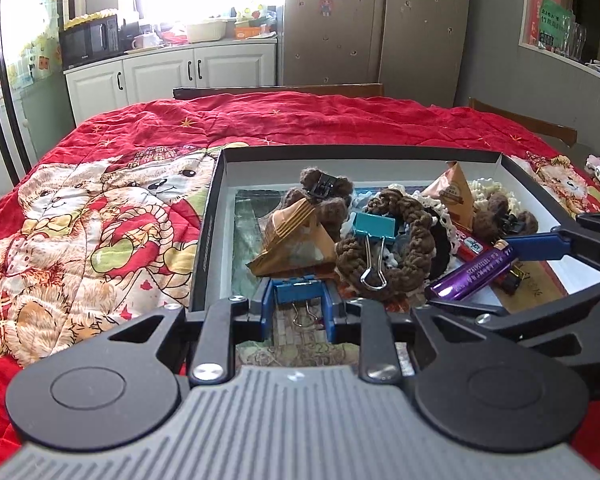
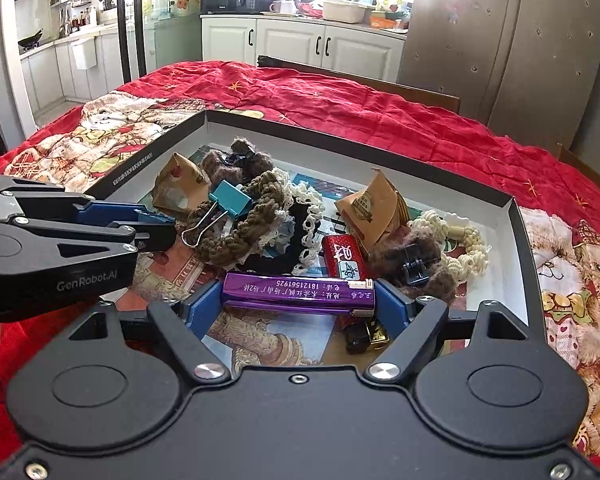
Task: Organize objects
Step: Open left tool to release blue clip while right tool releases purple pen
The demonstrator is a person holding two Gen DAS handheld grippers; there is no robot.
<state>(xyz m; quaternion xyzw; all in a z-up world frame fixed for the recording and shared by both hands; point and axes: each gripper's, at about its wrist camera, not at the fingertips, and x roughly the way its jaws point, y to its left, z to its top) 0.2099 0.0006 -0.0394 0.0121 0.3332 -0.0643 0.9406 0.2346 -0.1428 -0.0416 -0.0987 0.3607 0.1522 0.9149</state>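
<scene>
Right wrist view: the right gripper (image 2: pixel 298 300) stands wide, its blue fingers (image 2: pixel 198 312) at either end of the purple lighter (image 2: pixel 298 294), which lies crosswise between them. The pads appear to touch both ends, so I read this as an end-to-end grip, though contact at the metal-capped end is hard to confirm. The lighter sits low over the near part of the shallow box (image 2: pixel 516 216), just in front of the red lighter (image 2: pixel 344 258) and the crochet scrunchie (image 2: pixel 256 216). Its long axis runs left-right across this view, in line with the jaw travel, not across it. Left wrist view: the left gripper (image 1: pixel 300 304) is narrowly set and clamped on a blue binder clip (image 1: pixel 298 292) at the box's near edge, wire handles pointing back toward the camera. The same lighter shows there to the right, angled. Judgement: the right hand is the nearer one; lifting straight up risks the lighter pivoting out, as only its small ends are held.
</scene>
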